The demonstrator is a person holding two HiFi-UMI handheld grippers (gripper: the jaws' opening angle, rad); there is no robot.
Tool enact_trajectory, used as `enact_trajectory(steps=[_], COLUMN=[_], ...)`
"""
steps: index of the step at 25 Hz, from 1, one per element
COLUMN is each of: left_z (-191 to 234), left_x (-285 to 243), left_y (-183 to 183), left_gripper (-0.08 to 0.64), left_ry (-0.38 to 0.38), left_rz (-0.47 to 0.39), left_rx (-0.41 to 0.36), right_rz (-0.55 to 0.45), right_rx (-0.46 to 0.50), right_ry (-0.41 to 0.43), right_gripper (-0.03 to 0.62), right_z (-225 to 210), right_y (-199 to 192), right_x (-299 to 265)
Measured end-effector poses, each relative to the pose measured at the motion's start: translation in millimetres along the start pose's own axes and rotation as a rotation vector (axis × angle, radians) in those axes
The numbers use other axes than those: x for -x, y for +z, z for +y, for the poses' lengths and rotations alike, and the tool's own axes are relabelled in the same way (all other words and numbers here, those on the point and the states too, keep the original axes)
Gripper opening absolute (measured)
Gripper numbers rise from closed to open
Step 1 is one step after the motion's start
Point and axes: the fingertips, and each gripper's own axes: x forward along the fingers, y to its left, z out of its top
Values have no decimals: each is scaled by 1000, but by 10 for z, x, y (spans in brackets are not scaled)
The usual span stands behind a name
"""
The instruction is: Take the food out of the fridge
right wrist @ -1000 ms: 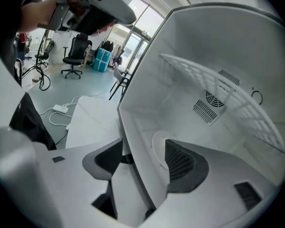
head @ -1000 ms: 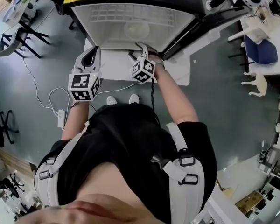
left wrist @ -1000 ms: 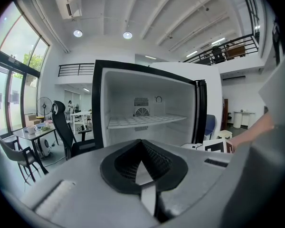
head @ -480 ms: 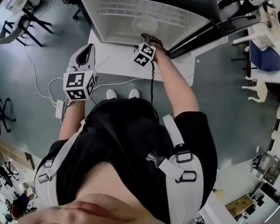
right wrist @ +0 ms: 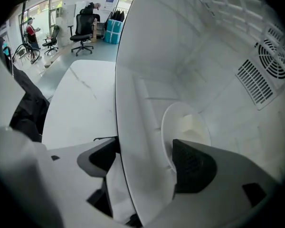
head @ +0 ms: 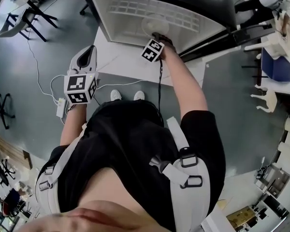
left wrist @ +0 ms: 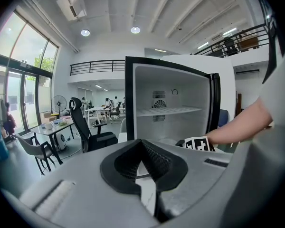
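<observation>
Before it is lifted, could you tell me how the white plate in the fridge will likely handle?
The plate looks rigid and smooth, so its rim may be slippery. The pale food seems to lie loose on it, so tilting could slide it off. On the smooth fridge floor it would probably skid.

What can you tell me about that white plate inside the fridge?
The plate is round, white and smooth, perhaps ceramic. It lies flat on the fridge floor and carries a pale lump of food. The right gripper, jaws just opened wider, straddles its near rim; whether a jaw touches it is unclear.
</observation>
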Motion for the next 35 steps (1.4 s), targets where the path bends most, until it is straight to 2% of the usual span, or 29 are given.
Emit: enact_trajectory(steps=[5,10,23,26,29,32,33,35], left_z=[-9,-56,-199,-239,-267,-312,-327,-352], left_x=[-5,-40,-114,-100,-74,-53,-47,-36], left_y=[-16,2,35,36,38,19,14,12], left_gripper=[2,2,2,2,2,2,2,2], left_ry=[1,-11,-38,-46,-52,-63,-66,-74], left_rz=[8,7,2,1,-1,0,0,-2], left_rx=[-1,-7,-34,-37,-43,-46,-47,-49], right_rz=[26,62,11,-10,-41,-49,-51,-59], right_rx=[39,128,141,149,132,153,157,163], right_ry=[12,0,-36,-78,-160,-220,-231,-239], right_gripper=[354,353,342,308,159,86,63,60], right_z=[-29,-13,299,350,286,268,275,310], right_y=[-4,-39,-55,-54,-29,-45,-52,-61], right_x=[-47,-29,76,130,214,271,286,312])
